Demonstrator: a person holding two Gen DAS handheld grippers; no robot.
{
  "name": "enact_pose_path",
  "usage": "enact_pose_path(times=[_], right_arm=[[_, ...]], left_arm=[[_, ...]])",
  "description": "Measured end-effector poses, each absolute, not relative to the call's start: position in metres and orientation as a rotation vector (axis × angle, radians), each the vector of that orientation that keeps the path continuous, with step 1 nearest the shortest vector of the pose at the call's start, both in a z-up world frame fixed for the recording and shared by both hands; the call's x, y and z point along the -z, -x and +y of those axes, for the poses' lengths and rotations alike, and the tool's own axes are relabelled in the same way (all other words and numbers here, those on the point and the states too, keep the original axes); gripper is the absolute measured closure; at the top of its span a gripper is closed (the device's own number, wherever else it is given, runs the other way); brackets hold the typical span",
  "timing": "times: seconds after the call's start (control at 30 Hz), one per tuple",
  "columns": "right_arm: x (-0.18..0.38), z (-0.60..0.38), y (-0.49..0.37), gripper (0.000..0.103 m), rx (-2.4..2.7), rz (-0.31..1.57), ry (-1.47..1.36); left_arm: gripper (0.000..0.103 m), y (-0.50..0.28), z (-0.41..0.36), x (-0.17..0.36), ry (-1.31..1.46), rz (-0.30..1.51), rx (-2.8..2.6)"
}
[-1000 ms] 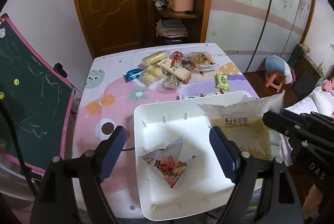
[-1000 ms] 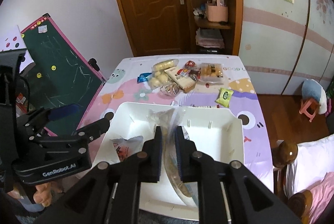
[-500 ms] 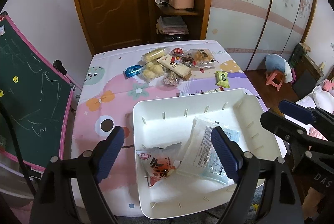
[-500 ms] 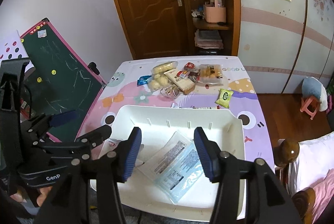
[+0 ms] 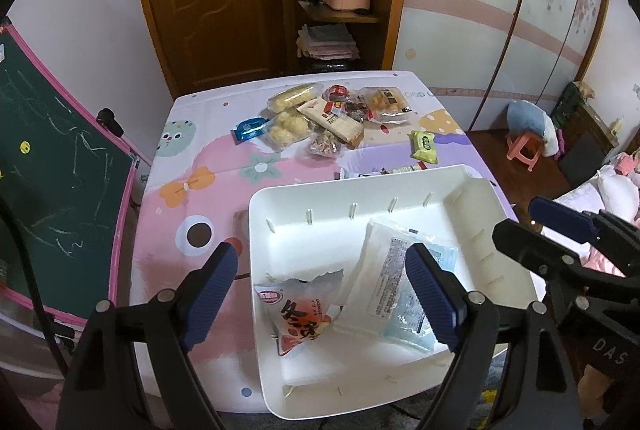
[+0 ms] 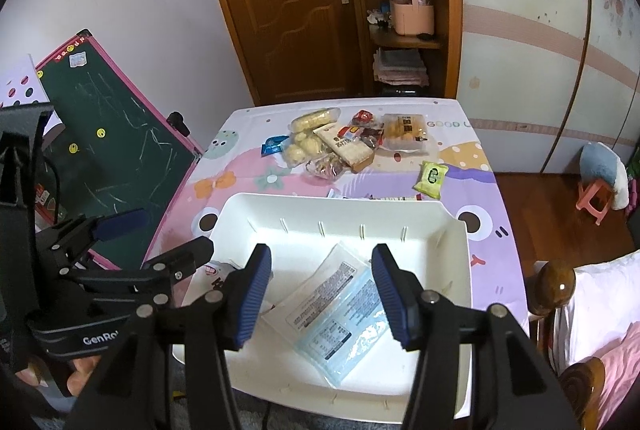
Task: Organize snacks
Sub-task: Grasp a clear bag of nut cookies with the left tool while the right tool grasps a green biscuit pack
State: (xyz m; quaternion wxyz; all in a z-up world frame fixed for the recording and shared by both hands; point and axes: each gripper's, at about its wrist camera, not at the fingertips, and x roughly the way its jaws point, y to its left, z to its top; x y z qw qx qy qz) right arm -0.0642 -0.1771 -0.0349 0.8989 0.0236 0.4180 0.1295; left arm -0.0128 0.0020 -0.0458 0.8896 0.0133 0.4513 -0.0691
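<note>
Two grippers hang over a cartoon-printed tabletop (image 5: 208,165) in a bedroom. A white tray (image 5: 356,197) sits at its near end and holds two packets: a flat clear packet (image 6: 340,314) with a printed label, lying diagonally on the tray floor, and a red-and-white snack bag (image 5: 300,314) to its left, its corner touching the clear packet's edge. At the far end of the tabletop lies a loose pile of snacks (image 5: 328,113), with a small blue packet (image 5: 250,129) just left of it and a yellow-green packet (image 5: 424,145) apart on the right. A thin wrapped stick (image 6: 384,197) lies just behind the tray's far rim.

The right gripper (image 6: 322,294) hovers above the clear packet; its jaws have just been opening and now stand parted, with the packet lying free on the tray below them, untouched by the blue fingers (image 6: 394,298). The left gripper (image 5: 320,294) hangs above the red-and-white bag with its fingers spread wide, grasping nothing.
</note>
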Motion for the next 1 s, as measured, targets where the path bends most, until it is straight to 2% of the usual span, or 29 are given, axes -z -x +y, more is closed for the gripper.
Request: enact_pose_path(times=[0.23, 0.37, 0.4, 0.53, 0.83, 0.87, 0.93, 1.0], right_arm=[[0.036, -0.186, 0.055, 0.050, -0.255, 0.880, -0.059], [0.024, -0.195, 0.044, 0.050, -0.242, 0.872, -0.061], [0.018, -0.198, 0.041, 0.050, -0.237, 0.864, -0.060], [-0.011, -0.209, 0.027, 0.050, -0.238, 0.820, -0.047], [-0.101, -0.234, -0.016, 0.050, -0.255, 0.751, -0.061], [-0.112, -0.237, -0.022, 0.049, -0.244, 0.732, -0.057], [-0.132, -0.242, -0.036, 0.035, -0.208, 0.686, -0.037], [-0.144, -0.247, -0.051, 0.029, -0.159, 0.648, -0.013]], left_arm=[[0.018, 0.009, 0.011, 0.032, 0.014, 0.866, 0.162], [0.016, -0.003, 0.012, 0.018, 0.002, 0.893, 0.172], [0.013, -0.008, 0.011, 0.014, 0.000, 0.926, 0.194], [0.012, -0.021, 0.009, -0.007, -0.001, 0.939, 0.251], [0.012, -0.048, -0.010, -0.084, -0.167, 0.782, 0.179], [0.011, -0.055, -0.010, -0.092, -0.167, 0.769, 0.177], [0.005, -0.070, -0.010, -0.107, -0.156, 0.754, 0.175], [0.005, -0.091, -0.010, -0.117, -0.146, 0.743, 0.159]])
